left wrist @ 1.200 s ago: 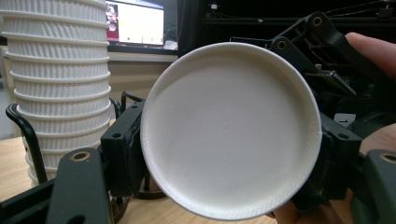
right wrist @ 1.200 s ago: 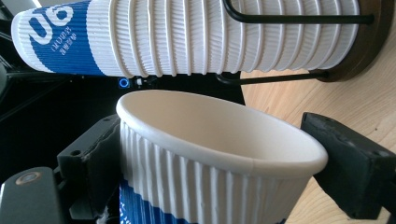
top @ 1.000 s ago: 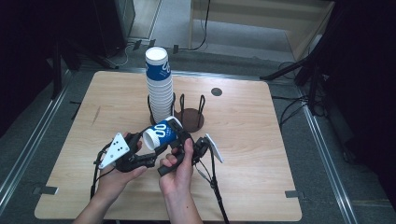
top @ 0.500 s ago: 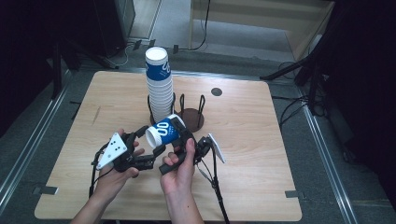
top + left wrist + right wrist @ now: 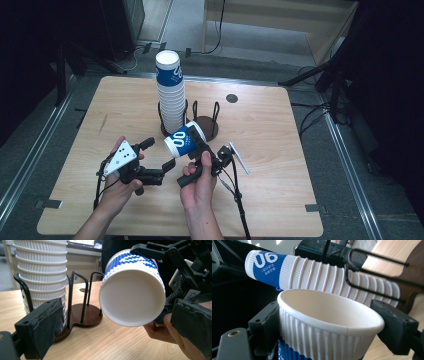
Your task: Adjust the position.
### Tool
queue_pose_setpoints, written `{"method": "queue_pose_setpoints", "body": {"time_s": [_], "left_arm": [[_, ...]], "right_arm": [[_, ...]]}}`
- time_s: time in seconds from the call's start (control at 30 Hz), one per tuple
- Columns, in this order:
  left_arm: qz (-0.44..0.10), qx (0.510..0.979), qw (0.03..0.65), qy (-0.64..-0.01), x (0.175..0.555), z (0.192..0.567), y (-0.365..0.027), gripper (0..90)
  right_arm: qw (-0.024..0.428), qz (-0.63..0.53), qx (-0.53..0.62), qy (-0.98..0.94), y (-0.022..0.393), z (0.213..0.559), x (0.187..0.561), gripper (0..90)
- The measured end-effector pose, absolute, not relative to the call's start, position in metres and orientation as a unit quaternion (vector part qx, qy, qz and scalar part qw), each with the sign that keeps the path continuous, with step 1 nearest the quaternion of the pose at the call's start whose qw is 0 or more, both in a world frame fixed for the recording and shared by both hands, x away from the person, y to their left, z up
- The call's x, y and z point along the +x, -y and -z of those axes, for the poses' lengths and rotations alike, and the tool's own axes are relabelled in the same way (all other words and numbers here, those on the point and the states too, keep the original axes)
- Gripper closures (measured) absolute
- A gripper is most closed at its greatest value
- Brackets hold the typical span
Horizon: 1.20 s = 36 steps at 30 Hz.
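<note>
The left hand-held gripper (image 5: 159,156) has just been opening and now stands wide, its pads clear of the paper cup (image 5: 183,140), nothing between them. The right hand-held gripper (image 5: 200,145) alone clamps that cup, tilted above the tabletop (image 5: 280,165), so the handover looks finished. The cup stack (image 5: 170,92) and wire holder (image 5: 205,120) stand just behind; open room lies to the right.

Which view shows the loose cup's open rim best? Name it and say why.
The right gripper view: the cup faces it mouth-first, rim and inside plain, the right gripper clamped on its wall. The left gripper view shows its closed bottom; the high view shows its blue side.
</note>
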<state>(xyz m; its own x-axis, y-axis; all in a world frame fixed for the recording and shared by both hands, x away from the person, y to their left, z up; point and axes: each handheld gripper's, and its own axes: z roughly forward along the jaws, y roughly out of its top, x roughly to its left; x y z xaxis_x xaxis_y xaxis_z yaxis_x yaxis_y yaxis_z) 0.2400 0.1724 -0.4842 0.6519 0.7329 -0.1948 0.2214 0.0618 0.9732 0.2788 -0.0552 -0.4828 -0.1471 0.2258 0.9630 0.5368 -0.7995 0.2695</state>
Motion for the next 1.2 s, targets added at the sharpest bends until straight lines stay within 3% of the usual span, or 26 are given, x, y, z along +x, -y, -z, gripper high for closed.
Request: {"method": "queue_pose_setpoints", "body": {"time_s": [0.1, 0.33, 0.57, 1.2], "left_arm": [[-0.200, 0.656, 0.629, -0.367, 0.241, 0.484, -0.173, 0.0], [-0.194, 0.657, 0.628, -0.369, 0.242, 0.485, -0.176, 0.0], [-0.192, 0.661, 0.623, -0.373, 0.243, 0.486, -0.179, 0.0], [-0.198, 0.667, 0.606, -0.386, 0.247, 0.490, -0.185, 0.0]], "right_arm": [[0.074, 0.705, -0.632, 0.312, 0.059, 0.481, 0.278, 15.0], [0.043, 0.717, -0.616, 0.323, 0.064, 0.482, 0.278, 15.1], [-0.050, 0.724, -0.589, 0.356, 0.065, 0.476, 0.273, 15.2], [-0.237, 0.685, -0.494, 0.480, 0.072, 0.465, 0.264, 14.9]]}}
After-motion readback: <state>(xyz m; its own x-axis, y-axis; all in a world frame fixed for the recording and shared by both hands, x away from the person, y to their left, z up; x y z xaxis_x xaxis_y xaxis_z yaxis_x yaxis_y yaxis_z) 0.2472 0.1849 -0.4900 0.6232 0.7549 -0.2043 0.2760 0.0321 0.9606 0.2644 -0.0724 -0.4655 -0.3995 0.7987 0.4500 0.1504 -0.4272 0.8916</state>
